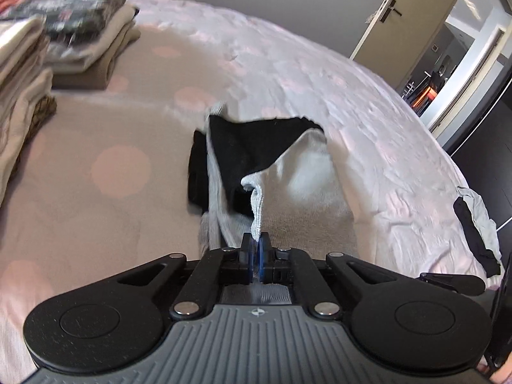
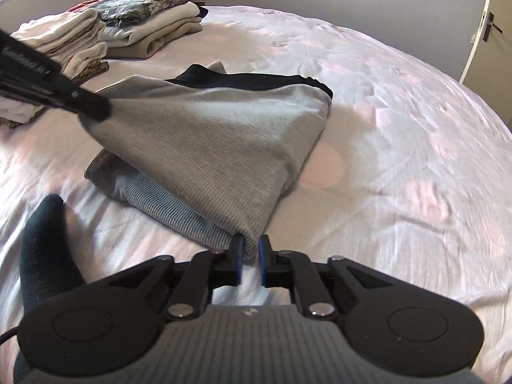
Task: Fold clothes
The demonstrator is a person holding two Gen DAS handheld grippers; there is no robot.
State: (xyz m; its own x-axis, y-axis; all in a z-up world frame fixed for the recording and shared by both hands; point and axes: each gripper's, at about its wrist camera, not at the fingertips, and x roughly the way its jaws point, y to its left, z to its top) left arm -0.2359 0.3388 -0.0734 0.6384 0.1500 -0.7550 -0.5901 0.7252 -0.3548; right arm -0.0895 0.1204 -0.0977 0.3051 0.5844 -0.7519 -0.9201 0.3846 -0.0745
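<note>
A grey knit garment with a black inner part lies partly folded on the pink dotted bed sheet. My left gripper is shut on a grey edge of the grey garment and lifts it into a tent. In the right wrist view the left gripper comes in from the upper left, holding that raised corner. My right gripper is shut on the garment's near corner, and the fabric fills the gap between its pads. A ribbed hem lies flat underneath.
Stacks of folded clothes stand at the far left of the bed, also the stacks. A black sock-like shape sits near left. A black and grey cloth hangs at the bed's right edge. An open door is beyond.
</note>
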